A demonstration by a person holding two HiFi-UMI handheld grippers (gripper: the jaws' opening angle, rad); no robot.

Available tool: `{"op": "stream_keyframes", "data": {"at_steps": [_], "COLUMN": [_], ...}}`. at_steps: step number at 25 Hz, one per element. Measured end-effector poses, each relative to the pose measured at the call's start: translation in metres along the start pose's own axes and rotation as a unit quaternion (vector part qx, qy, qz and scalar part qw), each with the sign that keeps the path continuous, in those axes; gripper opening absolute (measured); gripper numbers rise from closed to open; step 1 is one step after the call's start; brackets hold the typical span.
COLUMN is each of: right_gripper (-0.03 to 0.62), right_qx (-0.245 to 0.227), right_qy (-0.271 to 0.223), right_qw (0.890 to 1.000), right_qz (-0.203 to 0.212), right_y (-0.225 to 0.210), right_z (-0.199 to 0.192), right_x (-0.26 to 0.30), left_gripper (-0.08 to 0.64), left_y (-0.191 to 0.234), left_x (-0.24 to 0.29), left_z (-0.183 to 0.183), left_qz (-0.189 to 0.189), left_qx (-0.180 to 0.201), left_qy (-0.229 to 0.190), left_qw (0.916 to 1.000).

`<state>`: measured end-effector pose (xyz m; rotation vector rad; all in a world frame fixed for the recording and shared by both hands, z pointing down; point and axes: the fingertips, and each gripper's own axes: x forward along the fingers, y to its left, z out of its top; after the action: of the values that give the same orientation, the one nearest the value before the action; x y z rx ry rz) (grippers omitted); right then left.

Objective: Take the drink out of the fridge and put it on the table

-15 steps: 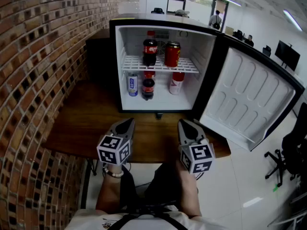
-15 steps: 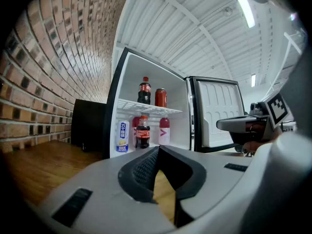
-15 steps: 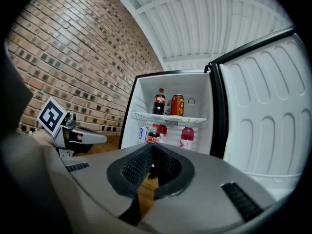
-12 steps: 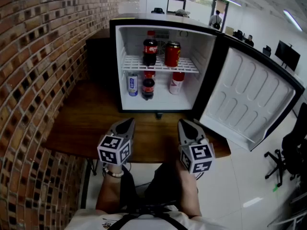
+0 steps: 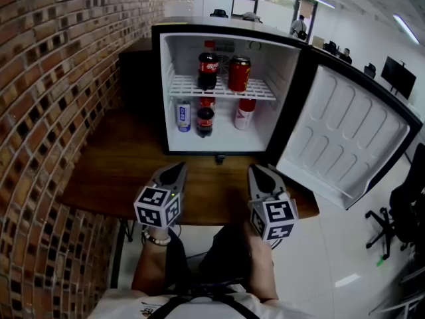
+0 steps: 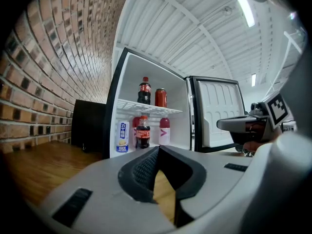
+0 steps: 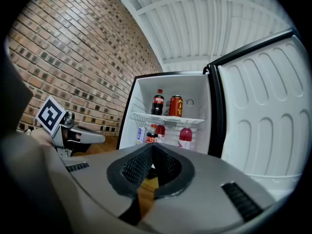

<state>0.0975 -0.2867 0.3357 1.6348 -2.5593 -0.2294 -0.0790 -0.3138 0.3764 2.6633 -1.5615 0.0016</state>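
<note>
While the fridge stands wide open at the back of the wooden table, both claws hang low in front of it, short of its opening. The fridge door swings out on the hinge side, its white ribbed lining facing us.

Look inside. On the fridge's wire shelf a cola bottle stands upright with a red can just beside it, toward the hinge. On the fridge floor below, a blue-and-white can stands at the side away from the hinge. Next comes a small cola bottle, with another red drink partly hidden behind it. A red-and-white bottle is nearest the hinge. Every drink is inside the fridge and none is on the table.

Now the claws. The left gripper points at the fridge from over the table's near edge. Its own view shows the jaws pressed together at the tips, with nothing between them, only table wood showing through the gap behind. The right gripper is level with it on the hinge side, also well apart from the fridge. Its jaws are closed tip to tip too, and empty.

A brick wall runs along the side of the fridge away from the door.
</note>
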Motion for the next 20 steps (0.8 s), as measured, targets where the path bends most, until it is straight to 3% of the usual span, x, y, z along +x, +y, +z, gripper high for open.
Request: {"op": "stream_keyframes", "data": {"at_steps": [20], "right_gripper": [0.017], "right_qx": [-0.003], "right_qy": [-0.002], "right_qw": [1.0], "right_qz": [0.004], "right_y": [0.001], "right_z": [0.008], "right_x": [-0.001], "left_gripper": [0.0], "left_y": [-0.001], "left_x": [0.002], "left_z": [0.012], "left_qz": [-0.003], "left_qx": [0.008], "left_qy": [-0.007], "left_qw": [0.9999]}}
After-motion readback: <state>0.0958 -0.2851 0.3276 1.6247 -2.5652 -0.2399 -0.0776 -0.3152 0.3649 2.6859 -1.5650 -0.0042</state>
